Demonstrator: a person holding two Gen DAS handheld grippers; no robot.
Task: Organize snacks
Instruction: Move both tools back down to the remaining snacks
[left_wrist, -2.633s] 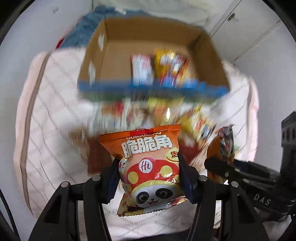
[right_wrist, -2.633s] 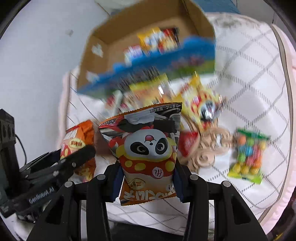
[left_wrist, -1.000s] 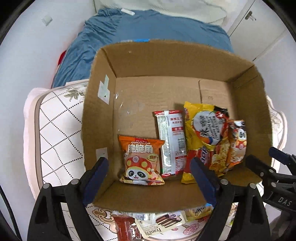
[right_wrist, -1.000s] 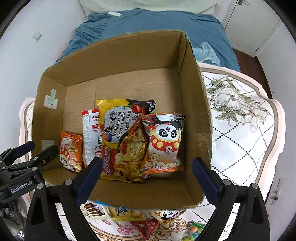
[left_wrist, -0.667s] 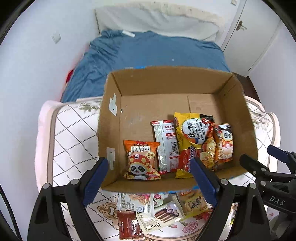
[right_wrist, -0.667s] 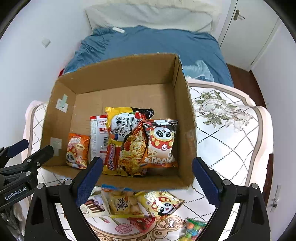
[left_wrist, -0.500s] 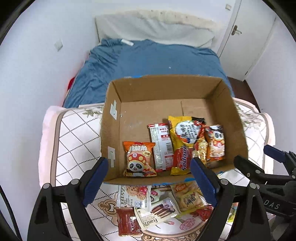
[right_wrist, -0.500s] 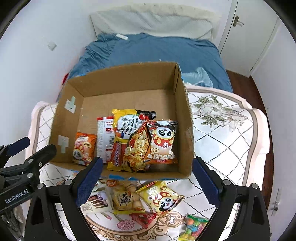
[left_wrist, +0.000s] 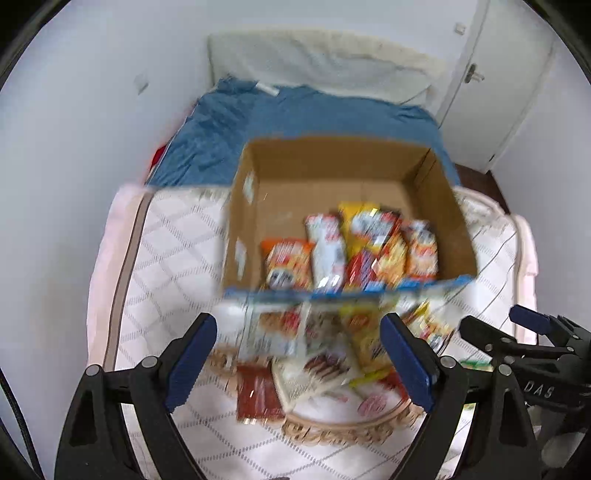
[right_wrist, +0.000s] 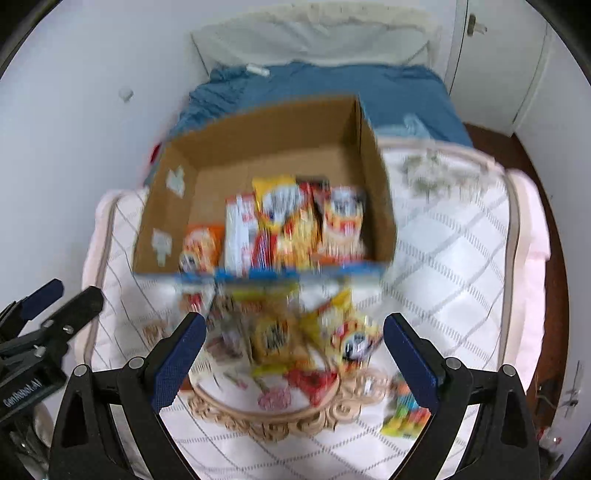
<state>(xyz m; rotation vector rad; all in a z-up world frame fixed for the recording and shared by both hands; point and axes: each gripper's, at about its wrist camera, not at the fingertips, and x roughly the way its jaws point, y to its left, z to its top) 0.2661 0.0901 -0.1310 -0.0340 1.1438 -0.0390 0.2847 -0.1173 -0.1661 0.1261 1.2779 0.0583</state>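
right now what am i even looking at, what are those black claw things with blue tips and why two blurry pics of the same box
Those claws are hand-held grippers, one in each of a person's hands, each with a camera looking along its fingers. One picture comes from the left gripper, the other from the right gripper, so each view also catches the other gripper at its edge. Both are open and hold nothing. Ahead is a cardboard box with several snack packets inside. More loose snacks lie on the quilted cover in front of it. The blur is camera motion.

Both panda packs now in box (left_wrist: 454, 225); left claw (left_wrist: 299, 350) & right claw (right_wrist: 293, 350) empty, backed off.
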